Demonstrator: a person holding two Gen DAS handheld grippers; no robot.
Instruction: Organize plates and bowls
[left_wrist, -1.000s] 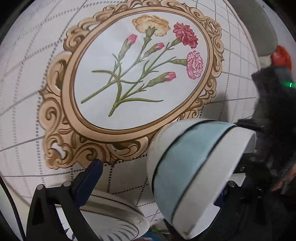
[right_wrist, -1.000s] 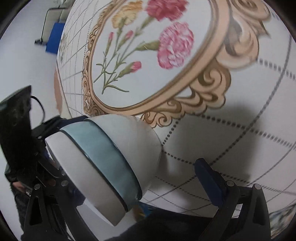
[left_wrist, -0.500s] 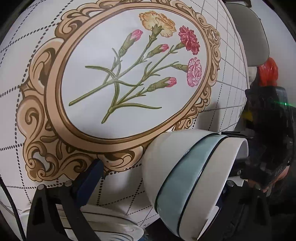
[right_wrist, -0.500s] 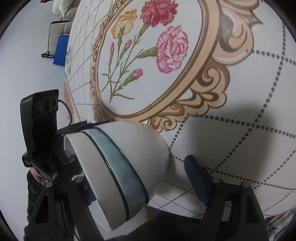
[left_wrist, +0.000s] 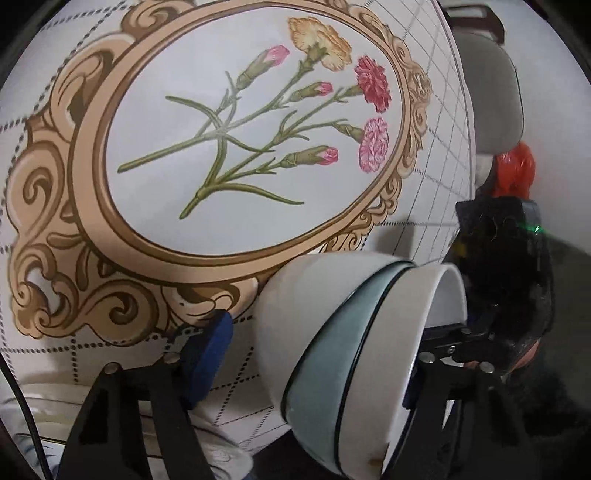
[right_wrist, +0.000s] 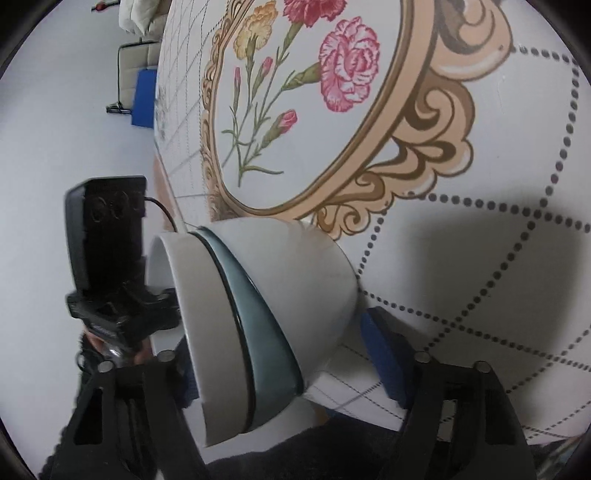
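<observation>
Bowl (left_wrist: 332, 350), white with a pale blue band edged in dark lines, lies tipped on its side between both grippers, just above the printed tablecloth (left_wrist: 240, 147) near the table's front edge. The left gripper (left_wrist: 314, 354) has just been closing around it: its right finger is hidden behind the rim, while its blue left pad (left_wrist: 207, 354) stands clear of the base, so it is not yet pinching. The right gripper (right_wrist: 273, 343) has also been closing; its blue pad (right_wrist: 384, 365) sits just beside the foot, though I cannot tell if it presses. Glazed ceramic looks stiff, slick and chippable, so I would pinch it at the rim wall, not across the rounded belly. Lower left lies a plate (left_wrist: 33, 413); beyond the carnation oval stands a grey chair (left_wrist: 491, 107).
</observation>
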